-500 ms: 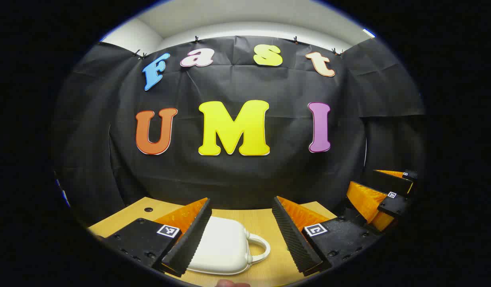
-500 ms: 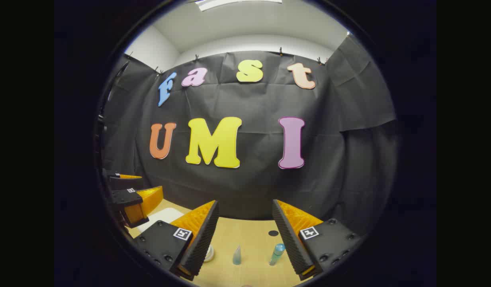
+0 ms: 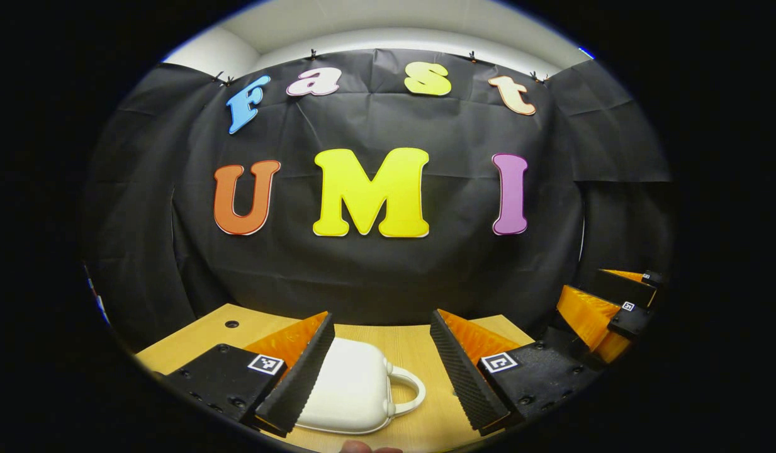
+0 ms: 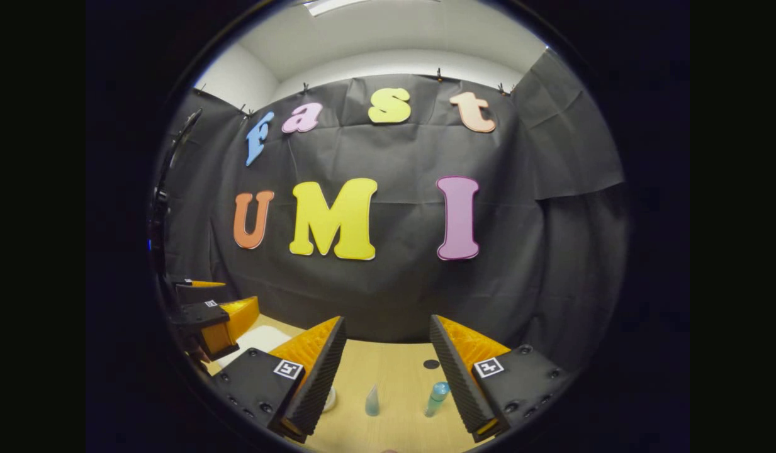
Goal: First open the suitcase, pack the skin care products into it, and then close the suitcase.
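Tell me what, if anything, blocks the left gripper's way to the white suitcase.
Nothing visible does. The closed white suitcase lies on the wooden table just ahead of the open left gripper, partly behind one of its fingers, with only bare tabletop around it.

Right tool (image 4: 388,371) spread wide, bottles (image 4: 373,401) on table (image 4: 400,384)

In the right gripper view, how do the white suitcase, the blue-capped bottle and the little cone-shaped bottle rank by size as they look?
1. White suitcase, partly hidden behind the gripper fingers, looks largest.
2. Blue-capped bottle.
3. Cone-shaped bottle, slightly smaller; they stand at similar distance, so this ranking is close.
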Action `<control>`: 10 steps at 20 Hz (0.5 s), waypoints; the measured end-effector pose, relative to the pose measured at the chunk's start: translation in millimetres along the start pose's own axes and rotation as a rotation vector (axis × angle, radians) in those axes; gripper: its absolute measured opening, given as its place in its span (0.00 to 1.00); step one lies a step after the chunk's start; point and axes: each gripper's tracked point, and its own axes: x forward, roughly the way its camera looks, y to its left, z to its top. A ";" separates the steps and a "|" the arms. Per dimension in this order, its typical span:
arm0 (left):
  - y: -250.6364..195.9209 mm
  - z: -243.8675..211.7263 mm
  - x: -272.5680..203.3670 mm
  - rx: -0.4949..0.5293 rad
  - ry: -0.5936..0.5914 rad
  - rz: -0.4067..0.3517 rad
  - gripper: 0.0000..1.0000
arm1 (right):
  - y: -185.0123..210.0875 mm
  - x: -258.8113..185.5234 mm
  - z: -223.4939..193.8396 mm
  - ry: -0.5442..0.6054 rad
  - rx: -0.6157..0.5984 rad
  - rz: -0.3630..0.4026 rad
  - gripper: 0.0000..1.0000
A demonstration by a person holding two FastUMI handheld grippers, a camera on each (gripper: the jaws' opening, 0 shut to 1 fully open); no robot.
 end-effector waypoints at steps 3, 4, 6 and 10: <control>-3.3 -4.2 -2.2 -0.003 0.009 0.001 0.98 | -5.4 -1.3 -6.0 0.013 0.010 0.000 0.80; -4.5 -5.5 -3.2 -0.002 0.010 0.000 0.97 | -7.3 -1.7 -6.8 0.017 0.011 -0.002 0.80; -4.8 -6.8 -2.8 0.000 0.015 0.001 0.98 | -10.7 -2.2 -8.3 0.023 0.015 -0.003 0.80; -14.1 -18.1 -4.6 0.020 0.036 -0.016 0.98 | -18.7 -6.7 -12.0 0.034 0.005 0.001 0.80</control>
